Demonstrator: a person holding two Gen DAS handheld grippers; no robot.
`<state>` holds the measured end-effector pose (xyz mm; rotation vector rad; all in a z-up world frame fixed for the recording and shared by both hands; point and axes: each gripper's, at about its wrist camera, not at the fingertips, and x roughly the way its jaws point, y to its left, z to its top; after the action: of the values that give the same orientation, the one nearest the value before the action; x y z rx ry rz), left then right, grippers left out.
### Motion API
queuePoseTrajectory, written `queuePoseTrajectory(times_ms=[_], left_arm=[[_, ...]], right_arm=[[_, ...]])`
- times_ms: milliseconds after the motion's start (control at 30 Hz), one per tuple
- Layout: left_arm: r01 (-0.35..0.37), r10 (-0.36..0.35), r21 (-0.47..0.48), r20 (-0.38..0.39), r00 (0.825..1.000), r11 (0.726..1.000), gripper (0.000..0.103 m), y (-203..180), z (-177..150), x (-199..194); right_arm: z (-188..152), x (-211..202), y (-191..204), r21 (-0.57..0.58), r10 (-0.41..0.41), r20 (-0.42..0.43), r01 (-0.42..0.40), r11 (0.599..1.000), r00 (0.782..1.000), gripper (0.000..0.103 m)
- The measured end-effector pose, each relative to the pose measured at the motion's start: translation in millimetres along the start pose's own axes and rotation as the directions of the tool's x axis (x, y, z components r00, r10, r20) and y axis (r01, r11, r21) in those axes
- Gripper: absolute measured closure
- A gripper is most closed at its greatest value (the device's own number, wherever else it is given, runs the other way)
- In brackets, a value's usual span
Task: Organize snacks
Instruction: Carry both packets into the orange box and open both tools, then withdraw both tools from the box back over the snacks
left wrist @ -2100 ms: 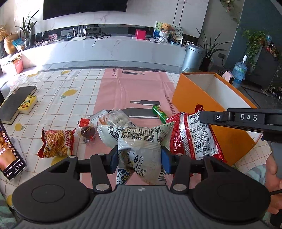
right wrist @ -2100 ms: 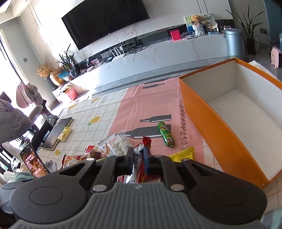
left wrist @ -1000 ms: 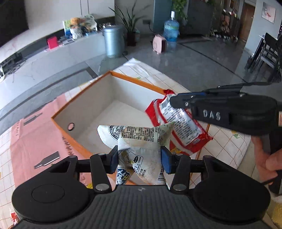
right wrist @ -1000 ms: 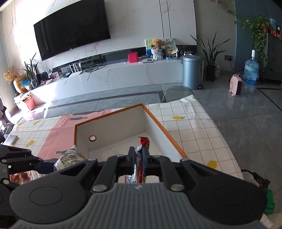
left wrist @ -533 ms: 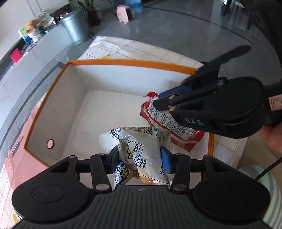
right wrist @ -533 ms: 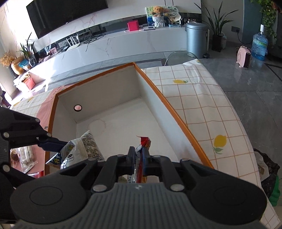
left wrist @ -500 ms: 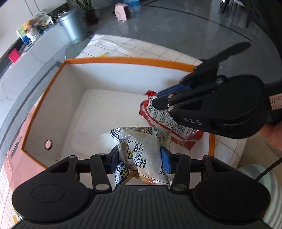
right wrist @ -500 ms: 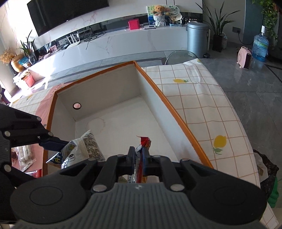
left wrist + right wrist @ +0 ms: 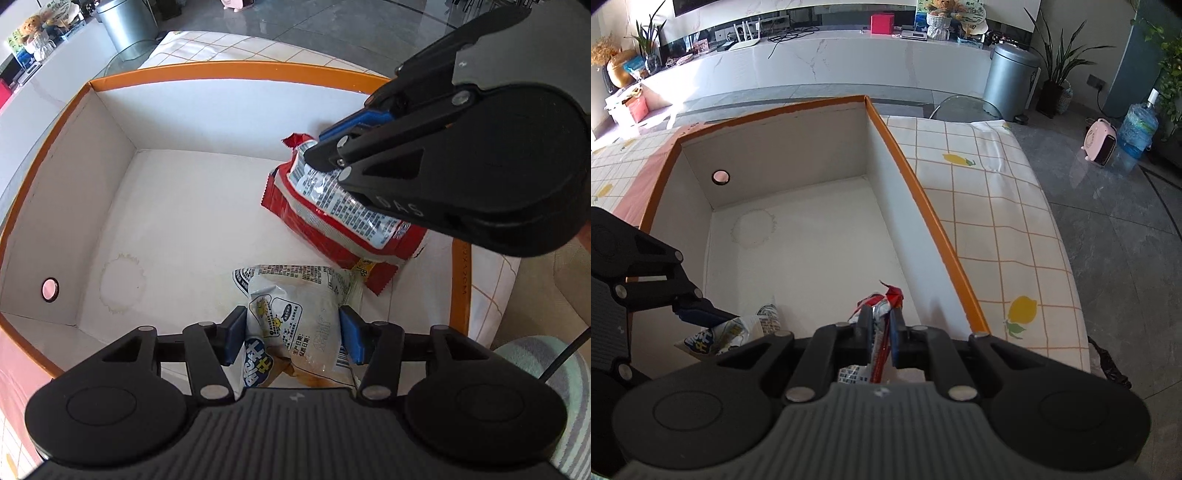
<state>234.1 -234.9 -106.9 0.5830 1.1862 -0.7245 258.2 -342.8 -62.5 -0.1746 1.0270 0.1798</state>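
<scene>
Over the orange box [image 9: 229, 70], both claws pinch snack packets.

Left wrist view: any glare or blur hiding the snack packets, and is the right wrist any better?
Left wrist: sharp and evenly lit; print on the white snack packet and red snack packet is readable. Right wrist: both packets mostly hidden behind the grippers; fisheye bends the orange cardboard box.
</scene>
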Motion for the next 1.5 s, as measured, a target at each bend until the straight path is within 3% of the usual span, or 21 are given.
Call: queuePoseTrajectory(times_ms=[167, 267, 367, 467, 533, 667, 867, 1000, 1133, 1333, 1500], left_arm=[[0.001, -0.001, -0.028, -0.018, 1.0, 1.0, 0.031, 11, -2, 1], [-0.003, 0.003, -0.048, 0.009, 1.0, 0.999, 0.026, 12, -7, -8], [0.01, -0.005, -0.087, 0.051, 0.999, 0.996, 0.018, 15, -10, -20], [0.027, -0.017, -0.11, 0.091, 0.996, 0.994, 0.017, 13, -15, -37], [0.018, -0.003, -0.109, 0.134, 0.991, 0.994, 0.017, 8, -22, -52], [-0.024, 0.057, -0.146, 0.226, 0.972, 0.989, 0.017, -1, -37, -78], [-0.063, 0.147, -0.24, 0.352, 0.924, 0.969, 0.017, -1, -71, -124], [-0.086, 0.219, -0.31, 0.425, 0.878, 0.947, 0.017, 1, -103, -147], [-0.099, 0.285, -0.39, 0.457, 0.843, 0.916, 0.017, 6, -135, -161], [-0.068, 0.349, -0.525, 0.46, 0.816, 0.849, 0.017, 20, -188, -179], [-0.053, 0.397, -0.622, 0.429, 0.811, 0.781, 0.019, 29, -235, -174]], right_arm=[[2, 2, -1, -0.016, -0.026, -0.023, 0.026, 1.0, 0.999, 0.095], [1, 0, -2, -0.005, -0.031, -0.029, 0.031, 1.0, 0.999, 0.093], [-2, -5, -3, 0.023, -0.028, -0.025, 0.029, 0.999, 0.999, 0.08], [-3, -17, -2, 0.052, -0.015, -0.016, 0.016, 0.999, 1.0, 0.078], [-5, -28, 1, 0.066, -0.011, 0.002, 0.011, 0.998, 1.0, 0.07], [-15, -50, 9, 0.109, -0.007, 0.053, 0.001, 0.994, 0.999, 0.06], [-31, -88, 30, 0.176, -0.002, 0.155, -0.026, 0.984, 0.988, 0.054], [-46, -118, 55, 0.19, -0.005, 0.25, -0.044, 0.981, 0.968, 0.038], [-60, -139, 86, 0.191, 0.011, 0.324, -0.077, 0.979, 0.946, 0.033], [-76, -158, 133, 0.199, 0.066, 0.37, -0.148, 0.969, 0.927, 0.033], [-96, -153, 173, 0.212, 0.106, 0.36, -0.192, 0.958, 0.927, 0.033]])
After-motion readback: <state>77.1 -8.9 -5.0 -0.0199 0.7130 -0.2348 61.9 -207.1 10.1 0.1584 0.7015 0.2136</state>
